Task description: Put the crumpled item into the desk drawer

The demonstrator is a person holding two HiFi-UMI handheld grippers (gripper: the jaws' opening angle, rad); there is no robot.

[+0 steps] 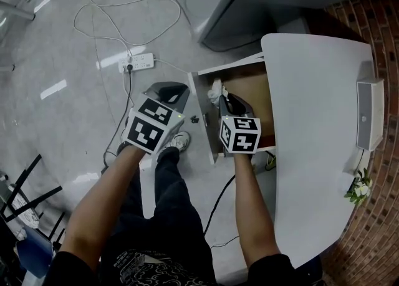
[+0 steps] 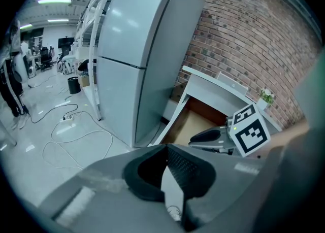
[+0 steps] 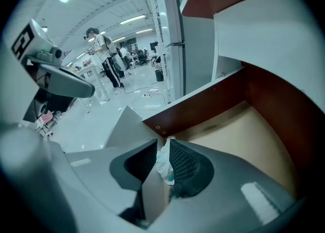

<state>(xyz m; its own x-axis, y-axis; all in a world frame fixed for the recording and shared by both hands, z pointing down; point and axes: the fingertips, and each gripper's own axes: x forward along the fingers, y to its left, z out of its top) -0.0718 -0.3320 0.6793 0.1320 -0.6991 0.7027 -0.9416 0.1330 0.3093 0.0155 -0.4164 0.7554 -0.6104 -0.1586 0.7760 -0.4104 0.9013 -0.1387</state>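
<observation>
White desk [image 1: 312, 123], brick wall [image 1: 369, 241]; right gripper [image 3: 162, 143] pinches crumpled item [image 3: 163, 165] at drawer [image 3: 244, 140]; left gripper [image 2: 167, 146] fingers [image 2: 185, 168] together.

Crumpled item [image 1: 215, 90] in right claw [image 1: 222, 96] over open desk drawer [image 1: 252, 82], left claw [image 1: 173, 91] outside to its left

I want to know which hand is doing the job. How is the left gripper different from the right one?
The left gripper has its jaws shut on nothing; the right gripper has its jaws pinching the crumpled item. The left gripper is outside the drawer; the right gripper is over its open inside. Both have their jaws closed.
</observation>
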